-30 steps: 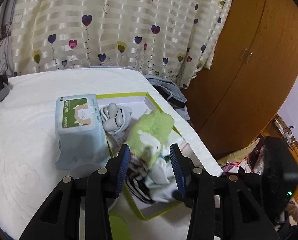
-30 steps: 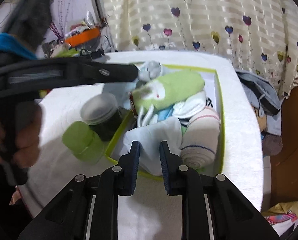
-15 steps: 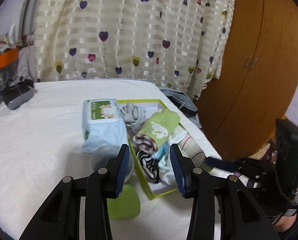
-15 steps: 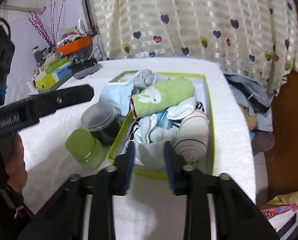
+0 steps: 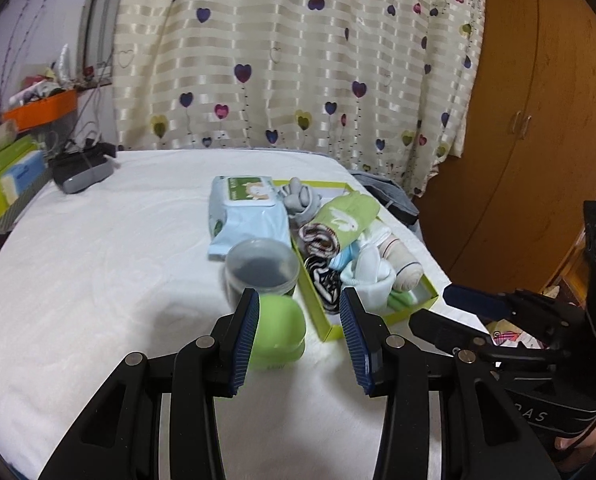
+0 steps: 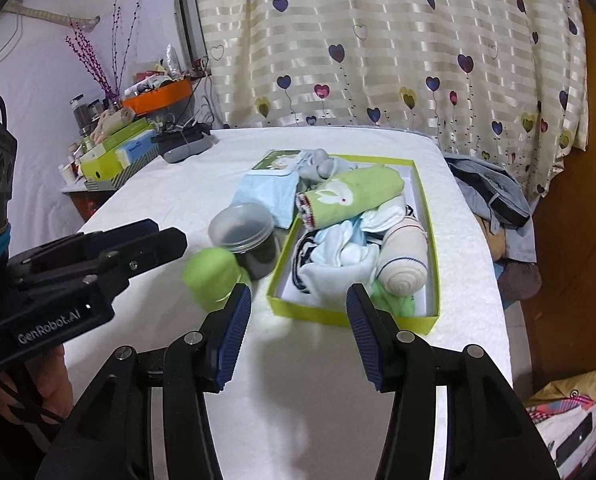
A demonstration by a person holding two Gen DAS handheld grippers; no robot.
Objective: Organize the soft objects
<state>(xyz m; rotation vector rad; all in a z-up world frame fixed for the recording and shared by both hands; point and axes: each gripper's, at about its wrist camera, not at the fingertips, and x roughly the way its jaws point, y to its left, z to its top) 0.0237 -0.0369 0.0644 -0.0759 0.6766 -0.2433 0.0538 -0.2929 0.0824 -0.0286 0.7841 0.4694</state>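
Currently both grippers are hanging over the white bed (image 5: 98, 264), each with its fingers spread wide and gripping nothing. From the left wrist view, the left gripper (image 5: 300, 340) is framing a green cap (image 5: 280, 332) that is sitting just inside its left finger, with a grey-lidded jar (image 5: 262, 266) just beyond at 12 o'clock. The box (image 5: 418, 308), lime-walled, is lying at 1 o'clock from that gripper, and the soft things are sitting packed inside it: a green roll (image 5: 348, 216) with a white rabbit, a striped sock (image 5: 322, 280), white socks (image 5: 368, 272) and a beige roll (image 5: 404, 264). A wipes pack (image 5: 244, 216) is lying against the box's left wall, at 11 o'clock from the jar.

From the right wrist view, the right gripper (image 6: 298, 332) is pointing at the box (image 6: 354, 318) at 12 o'clock, just short of its near wall. The left gripper (image 6: 110, 252) is showing at 9 o'clock, held in a hand (image 6: 26, 384). Heart-print curtains (image 6: 378, 40) are hanging behind the bed.
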